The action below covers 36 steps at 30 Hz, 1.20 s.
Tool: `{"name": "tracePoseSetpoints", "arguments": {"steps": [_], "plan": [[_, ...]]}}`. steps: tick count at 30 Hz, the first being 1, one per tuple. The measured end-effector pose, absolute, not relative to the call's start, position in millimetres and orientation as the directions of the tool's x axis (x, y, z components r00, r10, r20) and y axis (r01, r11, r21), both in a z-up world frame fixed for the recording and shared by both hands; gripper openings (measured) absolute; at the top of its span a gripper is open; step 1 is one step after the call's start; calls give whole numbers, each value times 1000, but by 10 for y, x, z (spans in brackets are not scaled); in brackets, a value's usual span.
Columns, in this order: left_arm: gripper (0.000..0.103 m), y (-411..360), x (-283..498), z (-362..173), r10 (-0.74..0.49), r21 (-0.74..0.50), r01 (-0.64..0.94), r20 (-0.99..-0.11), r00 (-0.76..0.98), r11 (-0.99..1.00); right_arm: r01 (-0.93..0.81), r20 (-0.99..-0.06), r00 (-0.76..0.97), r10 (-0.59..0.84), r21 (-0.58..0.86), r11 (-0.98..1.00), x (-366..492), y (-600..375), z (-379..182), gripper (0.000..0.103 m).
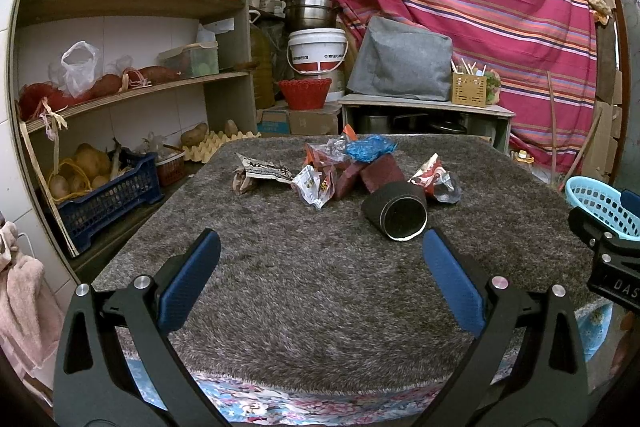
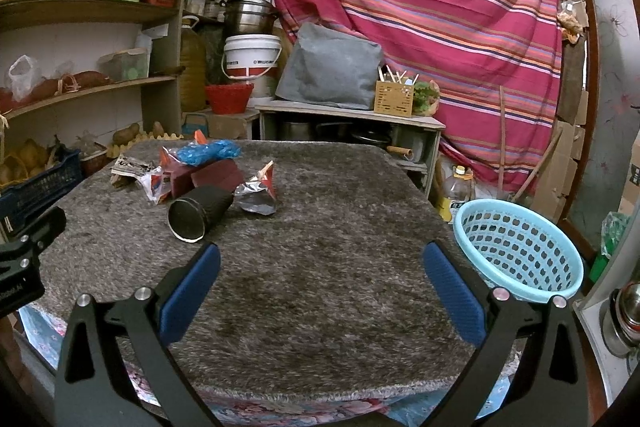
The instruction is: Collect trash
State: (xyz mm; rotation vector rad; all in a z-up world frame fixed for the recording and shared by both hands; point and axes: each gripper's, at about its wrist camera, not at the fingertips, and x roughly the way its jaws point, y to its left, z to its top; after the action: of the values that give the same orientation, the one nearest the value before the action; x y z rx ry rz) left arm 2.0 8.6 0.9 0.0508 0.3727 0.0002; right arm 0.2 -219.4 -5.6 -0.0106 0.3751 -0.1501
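Trash lies in a heap at the far middle of a grey shaggy table (image 1: 280, 267): a black paper cup (image 1: 396, 213) on its side, dark red boxes (image 1: 368, 171), a blue crumpled bag (image 1: 370, 147), foil snack wrappers (image 1: 436, 179) and a printed paper wrapper (image 1: 264, 171). The cup (image 2: 198, 213) and wrappers (image 2: 258, 195) also show in the right wrist view. A light blue perforated basket (image 2: 520, 247) stands at the table's right edge. My left gripper (image 1: 320, 251) is open and empty, short of the cup. My right gripper (image 2: 320, 259) is open and empty over the bare carpet.
Wooden shelves (image 1: 132, 91) with bags, potatoes and a blue crate (image 1: 108, 199) stand to the left. Behind the table are a low cabinet (image 1: 424, 111), a red bowl (image 1: 306, 93), a white bucket (image 1: 316, 51) and a striped red cloth (image 1: 480, 7).
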Motion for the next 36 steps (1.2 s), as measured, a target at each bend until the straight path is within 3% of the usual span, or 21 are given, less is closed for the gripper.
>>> {"name": "tracePoseSetpoints", "arguments": {"steps": [36], "plan": [[98, 65, 173, 158, 18, 48, -1, -360, 933, 999, 201, -336, 919, -205, -47, 979, 113, -2376, 182, 99]]}}
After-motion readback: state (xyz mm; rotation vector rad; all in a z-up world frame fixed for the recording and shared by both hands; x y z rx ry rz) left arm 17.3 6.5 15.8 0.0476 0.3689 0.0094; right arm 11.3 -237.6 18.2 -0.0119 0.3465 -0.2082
